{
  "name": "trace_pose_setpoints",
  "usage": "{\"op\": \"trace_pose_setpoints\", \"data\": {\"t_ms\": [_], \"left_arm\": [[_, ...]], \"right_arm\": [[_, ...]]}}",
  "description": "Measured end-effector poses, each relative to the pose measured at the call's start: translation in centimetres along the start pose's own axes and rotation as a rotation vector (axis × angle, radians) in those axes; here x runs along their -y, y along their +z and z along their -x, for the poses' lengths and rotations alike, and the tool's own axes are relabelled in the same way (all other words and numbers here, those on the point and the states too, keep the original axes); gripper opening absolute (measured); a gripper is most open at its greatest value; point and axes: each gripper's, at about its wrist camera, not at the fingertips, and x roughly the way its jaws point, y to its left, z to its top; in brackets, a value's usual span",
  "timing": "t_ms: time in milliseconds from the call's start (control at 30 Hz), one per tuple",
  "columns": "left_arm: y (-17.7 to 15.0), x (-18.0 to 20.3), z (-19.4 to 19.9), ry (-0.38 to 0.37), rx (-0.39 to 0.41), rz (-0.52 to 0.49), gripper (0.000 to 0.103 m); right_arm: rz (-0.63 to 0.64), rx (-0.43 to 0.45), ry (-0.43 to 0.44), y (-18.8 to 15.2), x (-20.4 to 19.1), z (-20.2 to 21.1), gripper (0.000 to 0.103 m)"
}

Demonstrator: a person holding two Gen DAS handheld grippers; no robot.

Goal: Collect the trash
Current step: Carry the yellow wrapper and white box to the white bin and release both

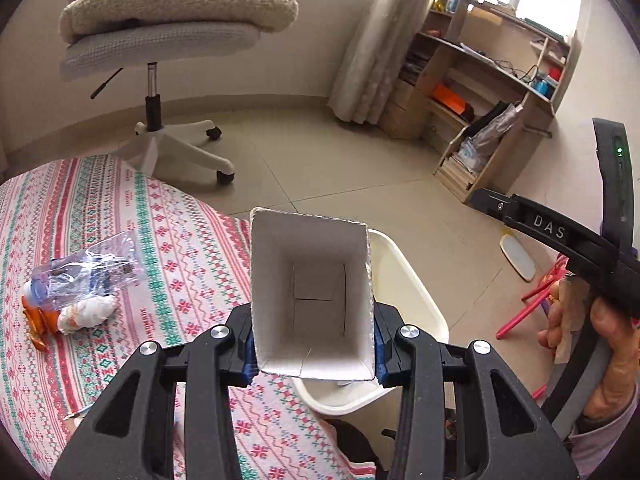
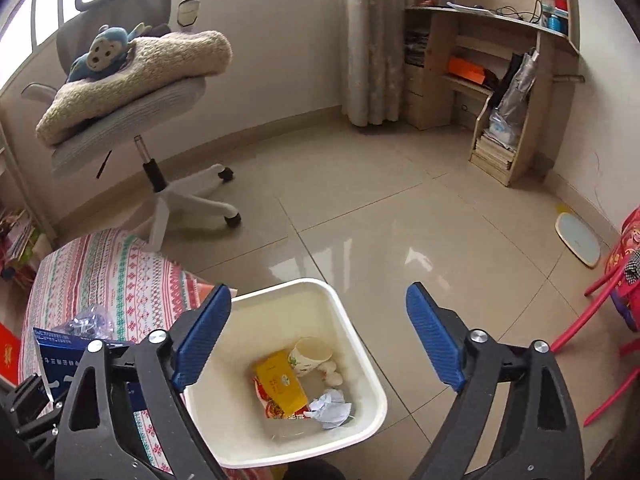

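Observation:
My left gripper (image 1: 314, 354) is shut on an open, empty white cardboard box (image 1: 312, 296), held at the table's edge over the white trash bin (image 1: 412, 280). In the right wrist view the bin (image 2: 360, 360) sits on the floor and holds a yellow box (image 2: 280, 384), a paper cup (image 2: 310, 354), a red wrapper and crumpled paper (image 2: 330, 406). My right gripper (image 2: 320, 336) is open and empty above the bin. On the patterned tablecloth (image 1: 120, 240) lie a clear plastic bag (image 1: 86, 270), a crumpled tissue (image 1: 86, 314) and an orange wrapper (image 1: 36, 320).
A swivel chair (image 2: 132, 92) with a folded blanket and a toy monkey stands beyond the table. A wooden desk with shelves (image 2: 500, 60) is at the far right wall. Red chair legs (image 2: 600, 308) are on the right. The floor is tiled.

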Motion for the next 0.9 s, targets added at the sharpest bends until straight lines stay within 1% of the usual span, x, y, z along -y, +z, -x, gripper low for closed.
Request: {"op": "trace_pose_setpoints", "data": {"t_ms": [67, 133, 267, 333, 433, 567, 600, 633, 767, 900], "left_arm": [[0.4, 1.1, -0.7, -0.02, -0.01, -0.004, 0.041], [0.8, 2.1, -1.4, -0.039, -0.022, -0.003, 0.042], [1.3, 3.5, -2.9, -0.068, -0.052, 0.007, 0.043], [1.5, 4.0, -3.3, -0.072, -0.056, 0.013, 0.05], [1.7, 4.3, -3.4, -0.07, -0.058, 0.008, 0.055], [1.7, 4.2, -3.4, -0.021, -0.054, -0.01, 0.062], [1.7, 4.0, -3.3, 0.003, -0.046, -0.017, 0.068], [1.7, 3.9, -3.1, 0.026, -0.036, -0.025, 0.071], [1.9, 3.0, -2.2, 0.101, 0.0, -0.058, 0.075], [1.8, 1.4, -1.5, 0.168, 0.017, -0.064, 0.08]], "right_arm": [[-0.017, 0.015, -0.022, 0.3, 1.2, 0.2, 0.093], [-0.034, 0.029, -0.046, 0.4, 2.1, 0.5, 0.096], [-0.053, 0.048, -0.085, 0.7, 3.9, 0.8, 0.096], [-0.053, 0.056, -0.103, 0.7, 4.3, 0.9, 0.096], [-0.053, 0.058, -0.116, 0.5, 4.7, 0.9, 0.096], [-0.033, 0.058, -0.119, 0.5, 4.4, 0.9, 0.096], [-0.021, 0.061, -0.122, 0.4, 4.1, 1.0, 0.096], [-0.008, 0.064, -0.124, 0.4, 3.7, 1.0, 0.096], [0.052, 0.072, -0.13, 0.1, 1.9, 1.2, 0.096], [0.11, 0.073, -0.13, -0.2, 0.0, 1.3, 0.096]]}}
